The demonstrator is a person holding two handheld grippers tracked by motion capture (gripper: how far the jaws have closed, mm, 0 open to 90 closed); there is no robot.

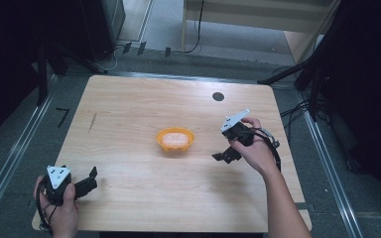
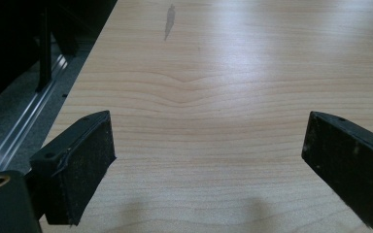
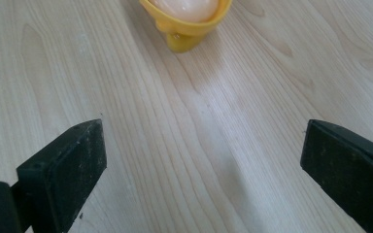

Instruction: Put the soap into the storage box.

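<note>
High view: the bowl [image 1: 175, 139] with its pale content sits mid-tabletop [image 1: 129, 109]; the right tool [image 1: 226, 155] is spread, near it. Left gripper view: left tool [image 2: 209, 160] spread, empty. Right gripper view: bowl [image 3: 187, 22] ahead, apart; the step looks like a release or approach, and a re-grasp would call for advancing.

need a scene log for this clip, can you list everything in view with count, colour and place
bowl: 1, orange-yellow, middle of the table, standing upright
pale thing in the bowl: 1, whitish pink, lies inside the bowl; what it is cannot be told
table: 1, light wood, mostly bare, with a thin dark streak near its left side
round mark: 1, black, on the table near the far edge, right of centre
floor rails: 2, silver, on the grey floor along both sides of the table
left gripper: 1, black with a grey plate, near left corner, jaws open, nothing between them
right gripper: 1, black with a grey plate, right of the bowl, jaws open, nothing between them
</note>
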